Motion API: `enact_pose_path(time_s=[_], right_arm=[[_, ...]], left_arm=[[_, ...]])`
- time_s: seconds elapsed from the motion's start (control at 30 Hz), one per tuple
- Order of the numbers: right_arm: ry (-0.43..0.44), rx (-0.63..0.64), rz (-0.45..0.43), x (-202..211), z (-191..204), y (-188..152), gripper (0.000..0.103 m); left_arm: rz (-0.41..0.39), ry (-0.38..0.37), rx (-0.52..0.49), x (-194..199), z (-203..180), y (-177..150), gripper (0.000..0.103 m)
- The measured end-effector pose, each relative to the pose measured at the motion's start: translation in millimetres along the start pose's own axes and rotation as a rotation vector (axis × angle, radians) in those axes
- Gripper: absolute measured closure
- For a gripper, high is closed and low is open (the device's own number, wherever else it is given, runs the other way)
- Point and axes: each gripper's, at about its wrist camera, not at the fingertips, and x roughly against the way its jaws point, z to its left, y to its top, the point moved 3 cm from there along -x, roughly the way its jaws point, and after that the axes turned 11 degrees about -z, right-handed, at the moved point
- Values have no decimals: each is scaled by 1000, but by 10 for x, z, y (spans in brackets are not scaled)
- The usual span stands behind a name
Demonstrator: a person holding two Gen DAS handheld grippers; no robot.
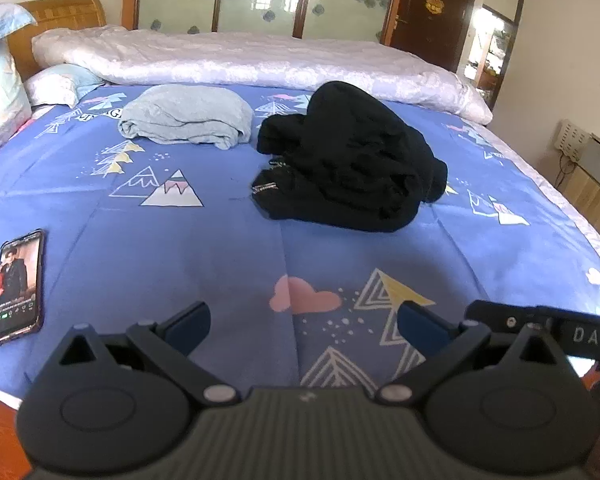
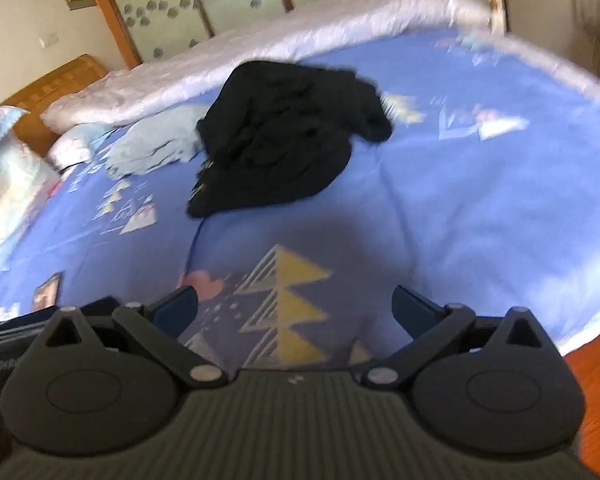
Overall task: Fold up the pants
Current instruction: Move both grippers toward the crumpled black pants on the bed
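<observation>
Black pants [image 1: 348,160] lie in a crumpled heap on the blue patterned bed sheet [image 1: 160,256], toward the far middle of the bed. In the right wrist view the same black pants [image 2: 284,140] sit well ahead of the fingers, and that picture is blurred. My left gripper [image 1: 304,320] hovers over the near part of the sheet, open, with only sheet between its blue pads [image 1: 192,326]. My right gripper [image 2: 296,304] is also open and holds nothing. Both stay well short of the pants. The right gripper's body shows at the right edge of the left wrist view.
A folded light blue cloth [image 1: 188,118] lies left of the pants. A phone [image 1: 18,284] with a lit screen rests on the sheet at the near left. A rolled pale quilt [image 1: 260,60] runs along the far side, pillows [image 1: 0,92] at the left, a wooden cabinet [image 1: 592,184] beyond the bed's right edge.
</observation>
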Motion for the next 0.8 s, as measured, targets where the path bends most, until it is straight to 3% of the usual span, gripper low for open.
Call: enact_pose_path(time_s=[0.17, 0.23, 0.37, 0.47, 0.57, 0.73, 0.8], right_arm=[[15, -7, -35, 36, -64, -6, 14], [-34, 31, -117, 84, -67, 98, 14], [-138, 129, -331, 279, -80, 449, 14], [-153, 49, -384, 375, -140, 648, 14], [-106, -38, -307, 317, -173, 636, 15], [-47, 32, -124, 108, 25, 208, 26], [-19, 35, -95, 89, 60, 156, 27]], left_arm=[[-31, 38, -22, 12, 49, 53, 0], [-18, 105, -44, -40, 110, 139, 0], [52, 133, -44, -160, 208, 303, 0], [28, 154, -37, -152, 220, 407, 0], [23, 156, -37, -145, 187, 436, 0], [73, 162, -58, -182, 135, 347, 0], [83, 163, -56, -178, 130, 306, 0]])
